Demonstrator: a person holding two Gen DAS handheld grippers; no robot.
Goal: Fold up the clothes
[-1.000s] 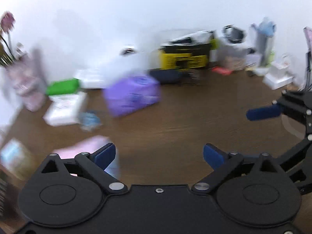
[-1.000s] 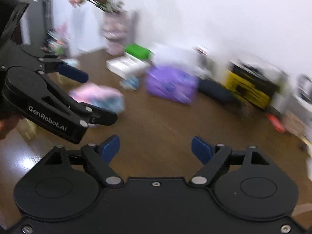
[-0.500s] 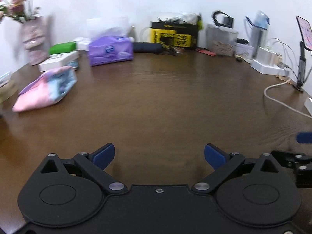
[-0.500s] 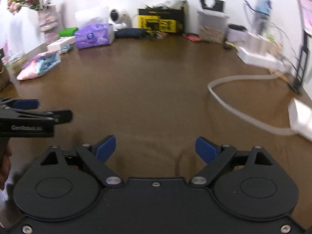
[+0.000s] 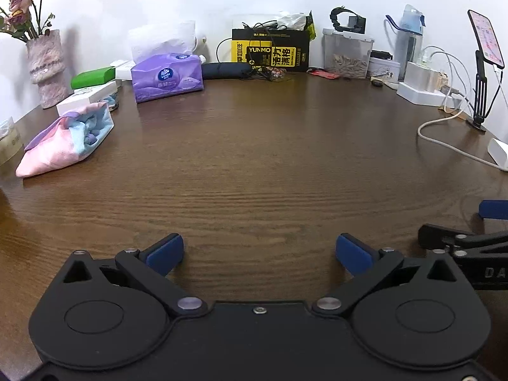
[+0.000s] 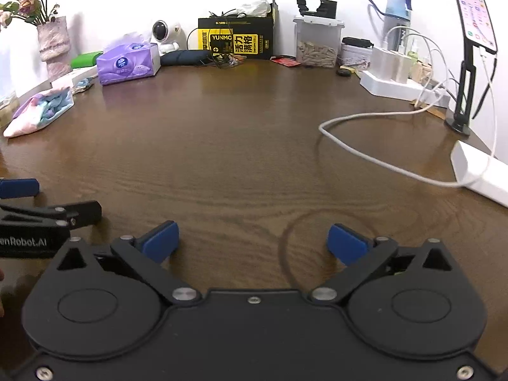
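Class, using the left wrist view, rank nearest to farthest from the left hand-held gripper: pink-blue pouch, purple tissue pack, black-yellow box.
1. Pink-and-blue soft pouch, left side of the table.
2. Purple tissue pack, farther back, left.
3. Black-and-yellow cardboard box, against the wall, centre.

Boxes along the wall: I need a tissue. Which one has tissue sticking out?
The purple box, left of the black-and-yellow box, with white tissue rising from its top.

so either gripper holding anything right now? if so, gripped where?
Nothing is held. The left gripper is open over bare table; the right gripper is opening, with nothing between its jaws. The pink folded cloth lies untouched, far left.
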